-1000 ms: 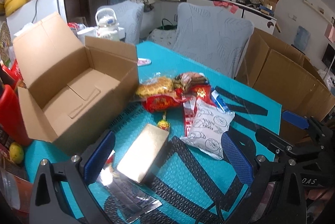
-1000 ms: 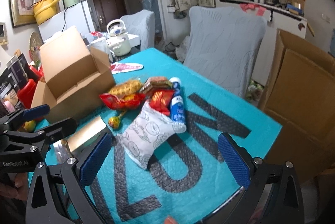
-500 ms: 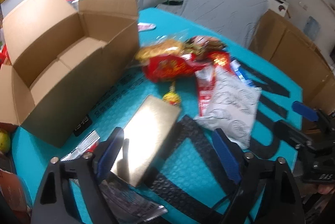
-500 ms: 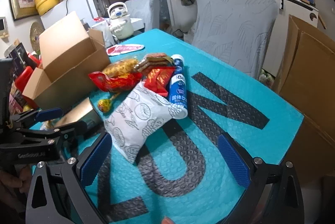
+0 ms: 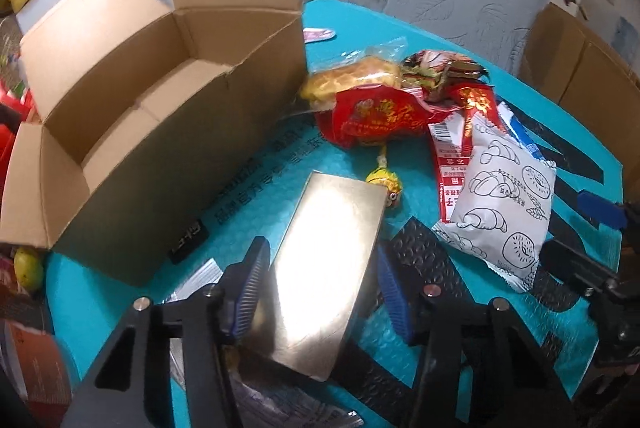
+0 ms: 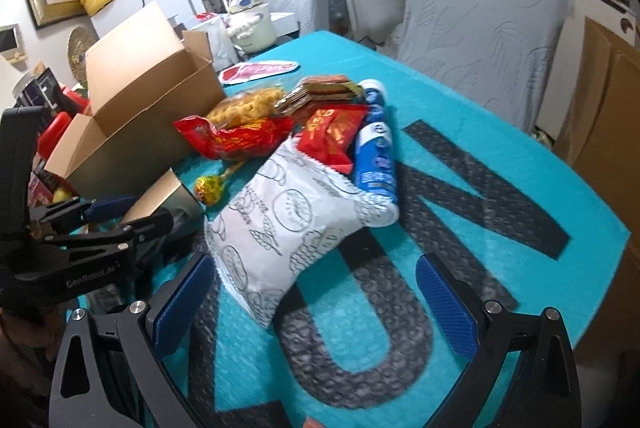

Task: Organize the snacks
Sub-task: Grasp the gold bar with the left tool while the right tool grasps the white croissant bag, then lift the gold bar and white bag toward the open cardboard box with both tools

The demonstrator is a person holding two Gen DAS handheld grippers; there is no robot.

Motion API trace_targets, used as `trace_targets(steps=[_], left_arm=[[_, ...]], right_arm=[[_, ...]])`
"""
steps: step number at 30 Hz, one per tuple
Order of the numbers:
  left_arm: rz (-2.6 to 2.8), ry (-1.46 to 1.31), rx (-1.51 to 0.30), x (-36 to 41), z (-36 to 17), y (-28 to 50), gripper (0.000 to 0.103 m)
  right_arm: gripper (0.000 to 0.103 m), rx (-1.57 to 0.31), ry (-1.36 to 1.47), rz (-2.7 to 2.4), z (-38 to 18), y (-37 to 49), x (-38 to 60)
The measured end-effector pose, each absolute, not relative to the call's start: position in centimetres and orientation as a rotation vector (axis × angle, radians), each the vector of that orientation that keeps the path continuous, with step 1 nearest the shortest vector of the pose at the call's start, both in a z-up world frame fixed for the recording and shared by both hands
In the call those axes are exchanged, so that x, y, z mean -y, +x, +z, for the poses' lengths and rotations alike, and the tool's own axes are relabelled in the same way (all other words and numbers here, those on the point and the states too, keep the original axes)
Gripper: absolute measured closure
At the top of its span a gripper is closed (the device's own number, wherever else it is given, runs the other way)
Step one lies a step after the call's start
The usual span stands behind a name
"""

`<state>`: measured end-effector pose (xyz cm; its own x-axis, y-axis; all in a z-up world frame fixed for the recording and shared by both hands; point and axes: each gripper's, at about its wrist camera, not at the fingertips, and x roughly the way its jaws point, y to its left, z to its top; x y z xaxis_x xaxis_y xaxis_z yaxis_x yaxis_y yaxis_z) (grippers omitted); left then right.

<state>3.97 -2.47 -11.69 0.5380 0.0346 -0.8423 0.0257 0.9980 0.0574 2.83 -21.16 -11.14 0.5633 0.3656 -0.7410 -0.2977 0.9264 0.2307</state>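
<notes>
We find the left gripper (image 5: 318,292) low over the tabletop (image 5: 408,24), its fingers (image 5: 246,294) set narrow on either side of the gold box (image 5: 324,268). Both blue pads sit at the box's long edges; left pad looks touching, right pad just beside the edge, contact there we cannot confirm. Box lies flat, near end between the fingers, far end by the lollipop (image 5: 384,182).

Right gripper (image 6: 316,308) is apart from all snacks w/ fingers (image 6: 186,304) wide; the white bun bag (image 6: 288,228) lies ahead, its near corner reaching in between them, closer to the left finger.

Open carton (image 5: 132,120) stands left of the gold box, near but not touching. Red bag (image 5: 376,116), bread pack (image 5: 356,78) and blue tube (image 6: 374,156) are heaped beyond the white bag.
</notes>
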Motion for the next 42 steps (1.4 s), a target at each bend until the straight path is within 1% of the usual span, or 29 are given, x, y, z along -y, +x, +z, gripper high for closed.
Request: trace_targets(steps=[4, 8, 13, 14, 16, 17, 18, 20, 23, 27, 38, 42], left_arm=[[0.018, -0.027, -1.049, 2.0, -11.4, 3.7, 0.057], [0.015, -0.075, -1.074, 1.4, -11.8, 3.5, 0.057], [0.049, -0.046, -1.084, 1.3, -12.9, 3.9, 0.057], [0.047, -0.048, -1.08, 1.2, -13.0, 3.9, 0.057], [0.042, -0.064, -1.083, 1.0, -13.5, 3.9, 0.057], [0.039, -0.069, -1.081, 0.9, -13.7, 3.9, 0.057], [0.04, -0.068, -1.076, 0.9, -13.9, 3.9, 0.059], [0.033, -0.067, -1.072, 0.9, -13.7, 3.5, 0.059], [0.01, -0.078, -1.08, 1.1, -13.6, 3.1, 0.059], [-0.003, -0.068, -1.07, 1.7, -13.0, 2.2, 0.059], [-0.085, -0.077, -1.124, 3.7, -13.3, -1.5, 0.059], [-0.079, -0.051, -1.119, 3.9, -13.6, -1.2, 0.059]], right_arm=[[0.001, -0.907, 0.122, 0.408, -11.4, 3.8, 20.7], [0.001, -0.915, 0.146, 0.432, -11.6, 4.6, 20.1], [0.002, -0.911, 0.128, 0.426, -11.6, 5.4, 19.0], [0.003, -0.911, 0.13, 0.421, -11.8, 5.7, 18.8], [0.013, -0.931, 0.125, 0.411, -12.2, 6.0, 18.7], [0.021, -0.943, 0.122, 0.41, -12.5, 6.1, 18.6], [0.024, -0.95, 0.136, 0.427, -12.7, 6.1, 18.7], [0.029, -0.944, 0.131, 0.438, -12.5, 5.8, 18.9], [0.046, -0.961, 0.166, 0.482, -12.5, 5.4, 19.2], [0.049, -0.956, 0.124, 0.494, -12.1, 4.2, 19.4], [0.049, -1.018, 0.06, 0.562, -11.6, 0.4, 20.8], [0.049, -1.016, 0.036, 0.565, -11.5, -0.2, 20.7]])
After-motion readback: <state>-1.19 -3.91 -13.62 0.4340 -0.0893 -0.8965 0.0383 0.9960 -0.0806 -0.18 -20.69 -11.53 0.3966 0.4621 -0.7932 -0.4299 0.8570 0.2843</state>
